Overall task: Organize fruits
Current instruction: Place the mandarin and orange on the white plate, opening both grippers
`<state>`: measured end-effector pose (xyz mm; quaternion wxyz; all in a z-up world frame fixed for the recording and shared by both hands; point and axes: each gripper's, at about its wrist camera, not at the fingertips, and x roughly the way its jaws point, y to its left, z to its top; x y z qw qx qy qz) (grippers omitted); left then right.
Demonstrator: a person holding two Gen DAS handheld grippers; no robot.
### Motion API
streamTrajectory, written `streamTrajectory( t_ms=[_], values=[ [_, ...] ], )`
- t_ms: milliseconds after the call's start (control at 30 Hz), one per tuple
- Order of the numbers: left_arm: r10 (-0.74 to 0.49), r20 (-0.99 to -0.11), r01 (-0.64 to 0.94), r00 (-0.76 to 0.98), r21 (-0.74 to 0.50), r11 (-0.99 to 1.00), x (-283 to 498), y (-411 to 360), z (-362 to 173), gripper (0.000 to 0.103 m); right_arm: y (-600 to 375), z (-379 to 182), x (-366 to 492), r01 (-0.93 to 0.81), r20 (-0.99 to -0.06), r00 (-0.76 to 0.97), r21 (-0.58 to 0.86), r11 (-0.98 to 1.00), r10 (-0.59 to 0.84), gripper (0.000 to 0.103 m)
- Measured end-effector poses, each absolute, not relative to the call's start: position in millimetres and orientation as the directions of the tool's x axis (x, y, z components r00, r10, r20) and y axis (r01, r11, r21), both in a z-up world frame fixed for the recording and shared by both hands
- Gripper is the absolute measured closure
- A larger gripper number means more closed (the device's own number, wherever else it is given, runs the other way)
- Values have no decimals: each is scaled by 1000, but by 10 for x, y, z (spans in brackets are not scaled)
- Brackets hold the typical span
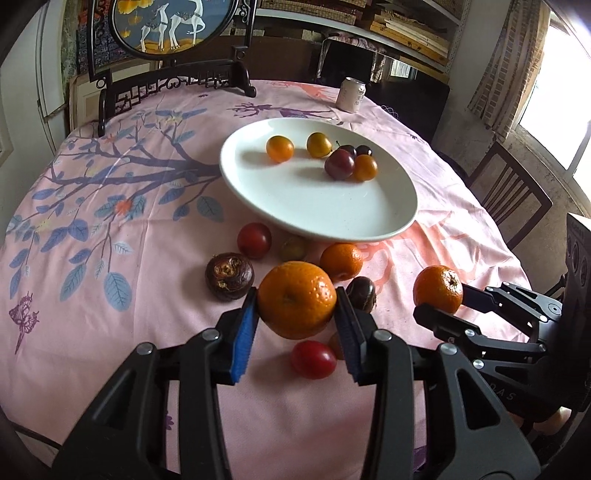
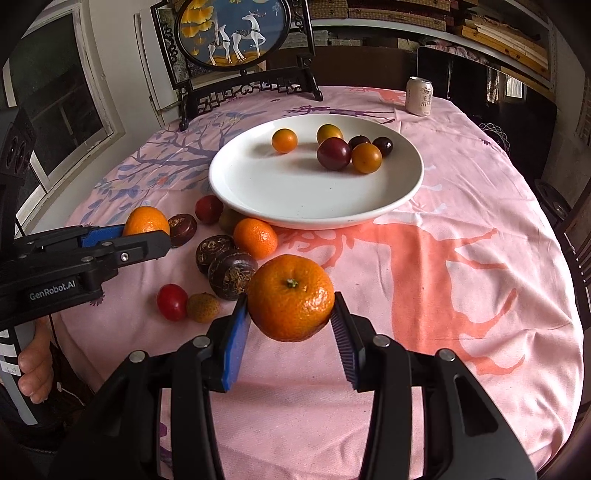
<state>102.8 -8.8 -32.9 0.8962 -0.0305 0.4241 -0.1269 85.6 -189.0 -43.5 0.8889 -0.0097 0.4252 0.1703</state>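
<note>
A home dining room: round table under a pink tree-print tablecloth (image 2: 461,258), carved dark wooden chair (image 1: 155,92), framed deer-embroidery screen (image 2: 232,29), shelves (image 1: 406,33) of stacked goods, drink can (image 2: 419,96), curtained window (image 1: 554,110).

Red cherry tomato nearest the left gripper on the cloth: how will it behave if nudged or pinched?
The glossy red cherry tomato is round and smooth, so it will probably roll on the pink tablecloth and may slip between pads. It looks thin-skinned; a hard pinch could burst it. Small, so likely light.

Bare near half of the plate (image 2: 295,199) lies open; loose fruit (image 2: 255,238) crowds its front-left rim
</note>
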Motion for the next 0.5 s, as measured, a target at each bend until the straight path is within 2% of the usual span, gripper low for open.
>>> streamTrajectory(
  t_ms=[233,500],
  values=[
    [-227,-766,215,601,-119,969,1778,-146,-52,62,-2033,-180,1359,-304,-744,595,141,942,303,59],
    [-111,-843,138,527,-45,989,2861,-330,-376,62,-2111,-386,2353,-194,-806,575,31,980,139,59]
  ],
)
